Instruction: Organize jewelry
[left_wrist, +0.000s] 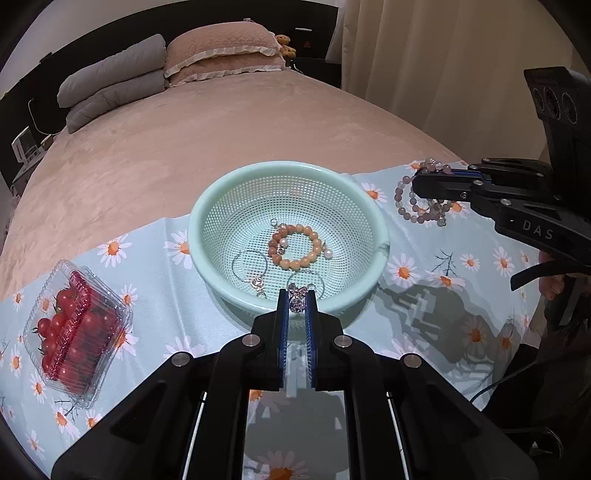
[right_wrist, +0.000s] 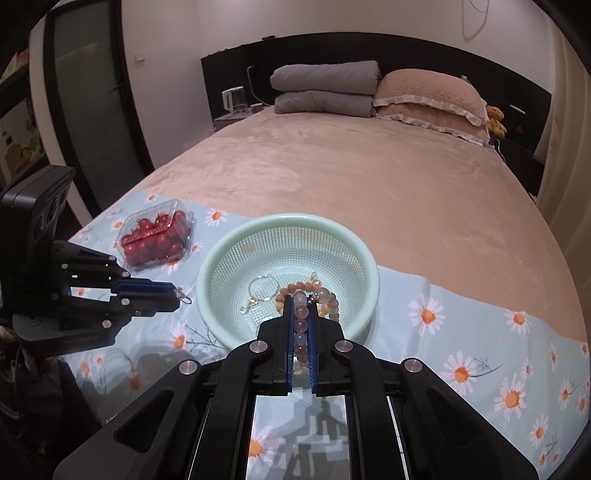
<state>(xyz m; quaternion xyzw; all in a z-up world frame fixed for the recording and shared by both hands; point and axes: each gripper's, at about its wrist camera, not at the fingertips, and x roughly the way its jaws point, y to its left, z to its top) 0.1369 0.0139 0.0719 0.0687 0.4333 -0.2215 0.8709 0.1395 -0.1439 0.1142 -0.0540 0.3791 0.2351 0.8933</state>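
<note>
A mint green mesh basket (left_wrist: 207, 206) (right_wrist: 229, 251) stands on the daisy cloth. In it lie an orange bead bracelet (left_wrist: 295, 243) (right_wrist: 284, 291) and a silver hoop earring (left_wrist: 251, 266) (right_wrist: 262, 288). My left gripper (left_wrist: 296, 295) (right_wrist: 177, 295) is shut on a silver hoop earring (left_wrist: 297, 297) at the basket's near rim. My right gripper (right_wrist: 302, 299) (left_wrist: 415, 184) is shut on a pale pink bead bracelet (right_wrist: 301, 325) (left_wrist: 417, 206), held above the cloth to the right of the basket.
A clear plastic box of cherry tomatoes (left_wrist: 74, 325) (right_wrist: 155, 236) lies on the cloth left of the basket. The daisy cloth (left_wrist: 424, 266) (right_wrist: 480, 332) covers the near end of a beige bed (left_wrist: 221, 140). Pillows (left_wrist: 221, 51) and grey folded blankets (right_wrist: 325, 88) lie at the headboard.
</note>
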